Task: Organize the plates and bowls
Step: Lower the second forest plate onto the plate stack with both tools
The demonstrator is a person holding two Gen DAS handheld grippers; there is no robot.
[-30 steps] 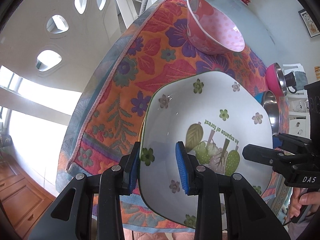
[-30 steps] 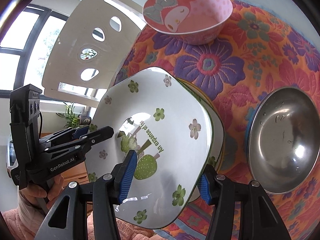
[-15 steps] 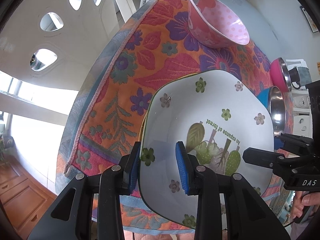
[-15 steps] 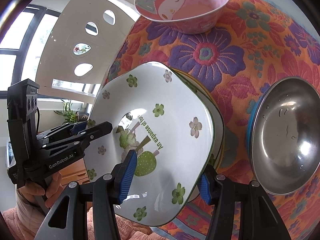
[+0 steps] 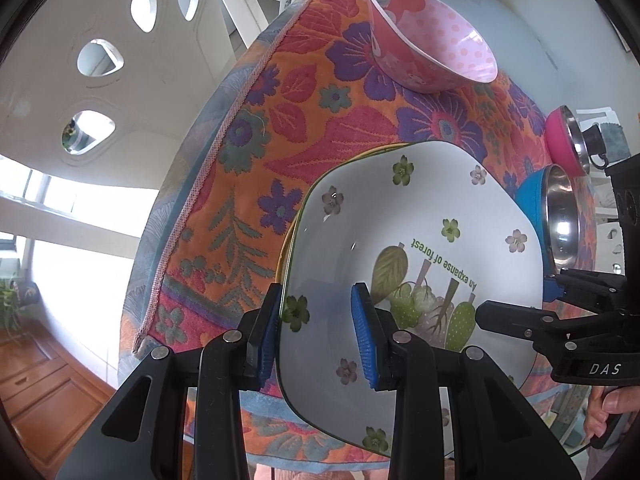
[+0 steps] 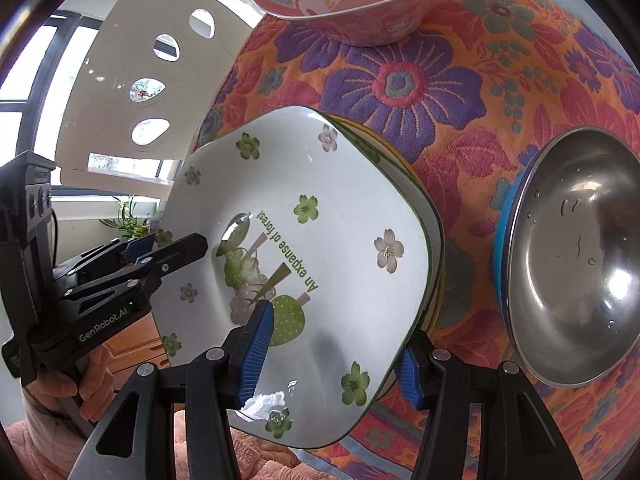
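Both claws pinched the white flowered plate [image 5: 420,240] by opposite rims: the left gripper [image 5: 318,336] and the right gripper [image 6: 332,354]. It sat tilted over other plates near the tablecloth's [image 5: 248,184] front edge, with bare cloth between it and the pink bowl [image 5: 436,40] and the steel bowl [image 6: 576,264] close alongside.

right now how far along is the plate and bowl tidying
Partly done: at least one more plate's rim lies stacked under the white flower plate. In hand: left gripper and right gripper both clamp that plate's rim. Left: pink bowl, blue-sided steel bowl and pink-sided steel bowl stand separate.
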